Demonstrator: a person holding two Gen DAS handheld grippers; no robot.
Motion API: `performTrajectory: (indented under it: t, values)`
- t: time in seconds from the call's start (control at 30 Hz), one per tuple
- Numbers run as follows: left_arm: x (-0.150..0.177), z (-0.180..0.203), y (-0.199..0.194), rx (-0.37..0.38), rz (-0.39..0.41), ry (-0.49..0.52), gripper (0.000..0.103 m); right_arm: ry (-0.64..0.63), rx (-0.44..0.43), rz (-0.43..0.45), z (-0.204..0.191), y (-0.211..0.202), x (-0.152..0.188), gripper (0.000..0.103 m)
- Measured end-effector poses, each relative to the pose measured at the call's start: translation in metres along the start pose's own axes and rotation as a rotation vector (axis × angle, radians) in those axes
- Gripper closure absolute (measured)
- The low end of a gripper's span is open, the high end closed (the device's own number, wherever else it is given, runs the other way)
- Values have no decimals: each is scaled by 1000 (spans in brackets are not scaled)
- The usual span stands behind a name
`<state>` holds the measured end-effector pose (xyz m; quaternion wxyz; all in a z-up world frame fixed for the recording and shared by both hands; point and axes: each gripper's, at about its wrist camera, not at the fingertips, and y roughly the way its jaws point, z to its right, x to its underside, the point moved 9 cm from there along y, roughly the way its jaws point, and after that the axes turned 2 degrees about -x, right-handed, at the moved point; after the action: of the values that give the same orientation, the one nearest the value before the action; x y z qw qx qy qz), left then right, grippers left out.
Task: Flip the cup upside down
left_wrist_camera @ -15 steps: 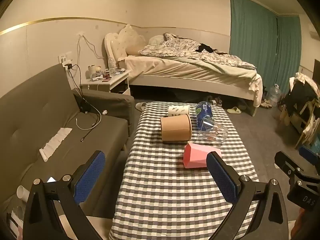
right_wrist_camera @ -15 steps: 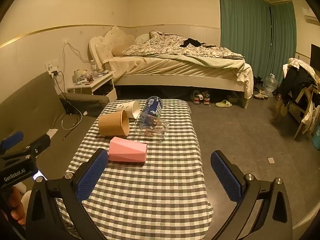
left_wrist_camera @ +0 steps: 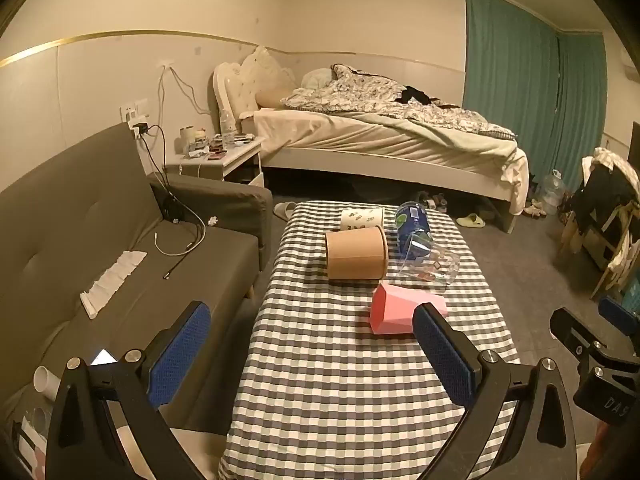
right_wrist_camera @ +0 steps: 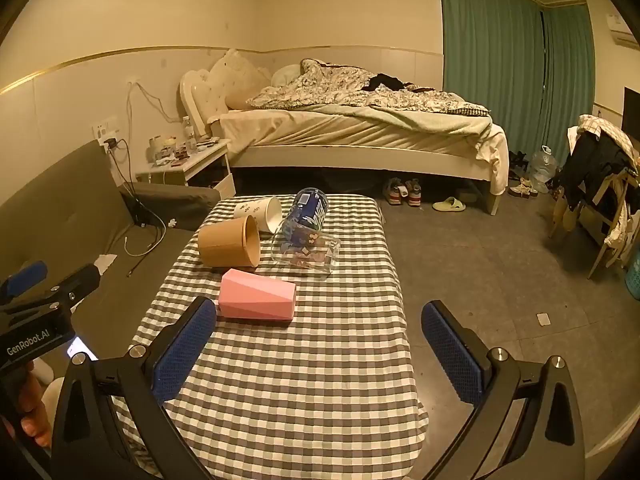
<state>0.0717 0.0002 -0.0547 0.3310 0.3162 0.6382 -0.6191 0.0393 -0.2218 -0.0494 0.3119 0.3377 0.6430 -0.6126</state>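
My left gripper (left_wrist_camera: 312, 356) and right gripper (right_wrist_camera: 320, 352), both wide open and empty, hover over the table's (right_wrist_camera: 304, 380) near end, short of the pink cup (right_wrist_camera: 258, 294) lying sideways mid-table.

Dim, warm yellow indoor light tints both views. Fisheye distortion bends the walls and blackens the corners. Focus is fairly sharp throughout; cups cast soft shadows on the worktop (left_wrist_camera: 360, 380).

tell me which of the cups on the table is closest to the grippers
The pink faceted cup, lying on its side in front of the brown cup, white cup, blue cup and clear one.
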Motion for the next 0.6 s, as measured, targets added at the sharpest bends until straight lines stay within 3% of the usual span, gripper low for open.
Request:
performTrajectory:
  t: [0.6]
  values:
    - [-1, -3, 0, 0, -5, -5, 0, -2, -4, -21, -2, 12, 8, 0]
